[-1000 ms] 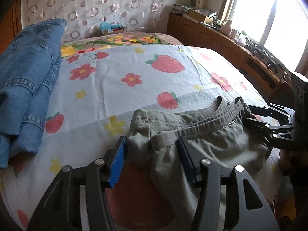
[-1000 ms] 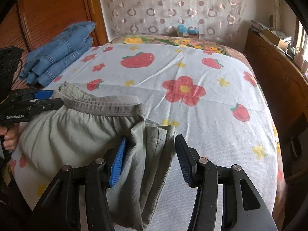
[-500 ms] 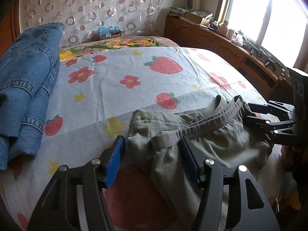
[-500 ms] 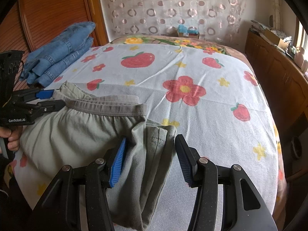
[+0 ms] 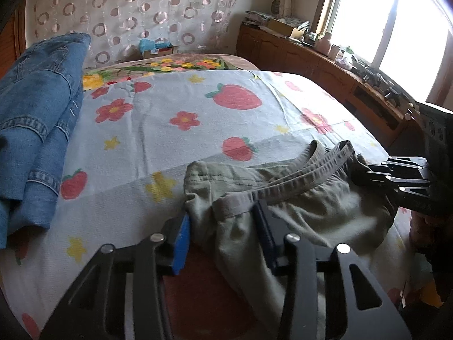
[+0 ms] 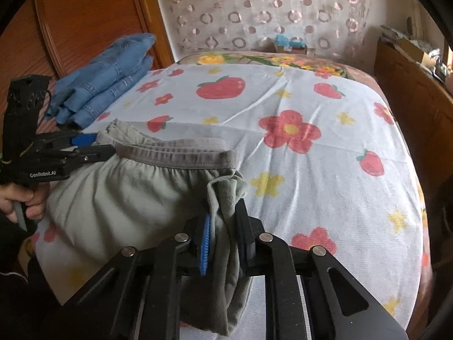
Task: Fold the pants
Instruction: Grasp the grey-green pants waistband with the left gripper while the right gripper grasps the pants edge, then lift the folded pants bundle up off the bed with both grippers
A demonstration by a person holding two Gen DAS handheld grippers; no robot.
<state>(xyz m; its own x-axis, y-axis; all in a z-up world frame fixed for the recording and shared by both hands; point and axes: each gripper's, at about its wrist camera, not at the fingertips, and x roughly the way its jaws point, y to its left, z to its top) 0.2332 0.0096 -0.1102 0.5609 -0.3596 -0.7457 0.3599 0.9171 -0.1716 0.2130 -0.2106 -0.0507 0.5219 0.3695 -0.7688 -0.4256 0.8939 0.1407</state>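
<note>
Since a moment before, both pairs of jaws had drawn in on the cloth, the right one much more than the left. The grey-green cotton pants (image 6: 124,198) lay bunched at the near edge of the bed (image 6: 325,170), their ribbed elastic waistband (image 6: 181,157) running across the top of the heap. The right gripper (image 6: 223,238) was closing, and its jaws already pinched a gathered fold at the waistband's right end, the fabric squeezed thin between the blue pad and the black one. The left gripper (image 5: 223,229) was closing too; a fold of the waistband's other end sat between its jaws, the blue pad touching the cloth, though I could not tell whether the far pad pressed on it yet. A hand (image 6: 24,202) gripped the left tool's handle at the bed's edge. Under the pants spread a white sheet printed with red strawberries and flowers (image 5: 175,107). Well apart, against the wooden headboard side, lay a stack of folded blue denim jeans (image 5: 36,119). A low wooden cabinet (image 5: 325,65) ran beneath the bright window (image 5: 402,28).
</note>
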